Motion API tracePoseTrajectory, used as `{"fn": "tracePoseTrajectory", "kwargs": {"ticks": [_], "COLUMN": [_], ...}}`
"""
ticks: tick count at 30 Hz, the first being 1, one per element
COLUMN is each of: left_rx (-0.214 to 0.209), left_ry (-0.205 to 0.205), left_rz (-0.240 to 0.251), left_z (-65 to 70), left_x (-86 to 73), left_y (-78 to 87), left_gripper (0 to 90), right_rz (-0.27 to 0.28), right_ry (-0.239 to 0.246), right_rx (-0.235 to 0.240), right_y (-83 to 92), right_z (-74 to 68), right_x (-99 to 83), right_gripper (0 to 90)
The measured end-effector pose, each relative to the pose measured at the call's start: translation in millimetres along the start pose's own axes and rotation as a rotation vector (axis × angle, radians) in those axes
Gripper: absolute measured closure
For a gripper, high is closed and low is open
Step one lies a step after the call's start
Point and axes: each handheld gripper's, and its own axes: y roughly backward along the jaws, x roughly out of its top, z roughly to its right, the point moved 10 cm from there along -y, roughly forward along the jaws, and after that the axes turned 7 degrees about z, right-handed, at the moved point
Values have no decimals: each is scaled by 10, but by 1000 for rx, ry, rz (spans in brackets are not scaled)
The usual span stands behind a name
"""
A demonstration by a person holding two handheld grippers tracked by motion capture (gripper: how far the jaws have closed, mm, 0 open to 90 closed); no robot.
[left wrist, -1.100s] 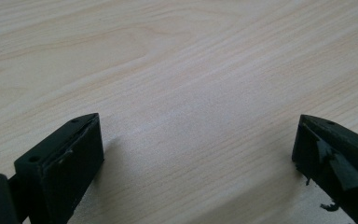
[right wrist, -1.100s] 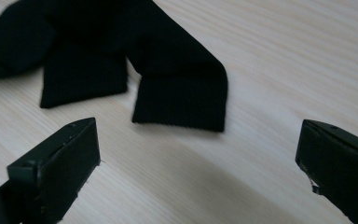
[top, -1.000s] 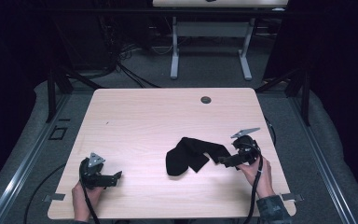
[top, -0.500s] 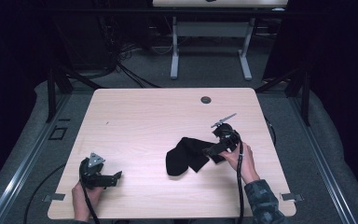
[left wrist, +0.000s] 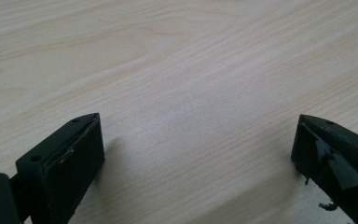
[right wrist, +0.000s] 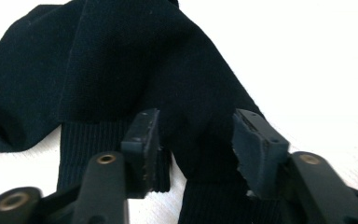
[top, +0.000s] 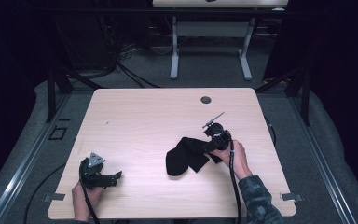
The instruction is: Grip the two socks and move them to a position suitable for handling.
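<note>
Two black socks (right wrist: 121,79) lie overlapped right of centre on the bench (top: 158,116), the right claw (right wrist: 193,140) spread astride one cuff, the left claw (left wrist: 196,154) released over bare wood.

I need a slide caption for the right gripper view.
Right gripper, jaws open, straddling a fold of black socks on the table.

A pale wood-grain table (top: 149,121) with rounded corners stands on a grey floor (top: 307,154). A crumpled pair of black socks (top: 186,155) lies right of centre on its top, and a small dark round grommet (top: 206,100) sits near the far edge.
</note>
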Motion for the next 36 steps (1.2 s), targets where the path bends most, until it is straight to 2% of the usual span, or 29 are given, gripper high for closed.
{"fn": "tracePoseTrajectory", "kwargs": {"ticks": [2, 3, 6, 7, 11, 13, 17, 19, 20, 22, 23, 29, 36], "left_rx": [0, 0, 0, -1, 0, 0, 0, 0, 0, 0, 0, 0, 0], "left_ry": [0, 0, 0, 0, -1, 0, -1, 0, 0, -1, 0, 0, 0], "left_rz": [-1, -1, -1, -1, -1, -1, -1, -1, -1, -1, -1, 0, -1], "left_z": [0, 0, 0, 0, 0, 0, 0, 0, 0, 0, 0, 0, 0], "left_x": [0, 0, -1, -1, -1, -1, -1, -1, -1, -1, 0, -1, -1], "left_y": [1, 1, 1, 1, 1, 1, 1, 1, 1, 1, 1, 1, 1], "left_gripper": [21, 21, 21, 21, 21, 21, 21, 21, 21, 22, 22, 22, 22], "right_rz": [-3, -26, -22, -37, -39, -29, 6, 45, 52, 68, 91, 125, 188], "right_ry": [-7, 11, -3, 12, 0, -1, 1, -9, -1, -12, -7, 25, 31], "right_rx": [0, 0, 3, 0, 9, 13, 3, 3, 19, 13, 16, -5, -8], "right_y": [-12, -7, -44, -44, -59, -45, 4, 72, 135, 159, 243, 443, 684], "right_z": [-5, 7, -4, 12, 16, 9, 1, -17, -29, -36, -46, -93, -117], "right_x": [1, -13, -13, -24, -29, -18, 16, 52, 71, 88, 127, 205, 309], "right_gripper": [539, 554, 622, 660, 823, 854, 859, 860, 860, 860, 860, 861, 861]}}
